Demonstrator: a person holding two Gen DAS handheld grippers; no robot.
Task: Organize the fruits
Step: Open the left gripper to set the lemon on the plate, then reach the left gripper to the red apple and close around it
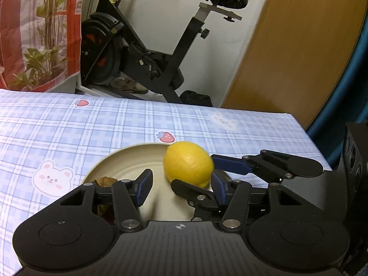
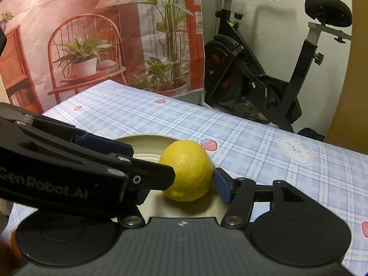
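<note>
Crowding plate (image 1: 128, 158): right claw (image 2: 184, 184) pinching lemon (image 2: 187, 170); left claw (image 1: 181, 184) spread; brown item (image 1: 104, 181), possibly fruit.

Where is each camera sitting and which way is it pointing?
Left wrist: rides the left gripper, facing across the plate toward the exercise bike; its open jaws show, right gripper entering from the right.
Right wrist: rides the right gripper, facing the lemon; its jaws flank it, left gripper crossing at left.
Shared: lemon, plate, exercise bike.
</note>
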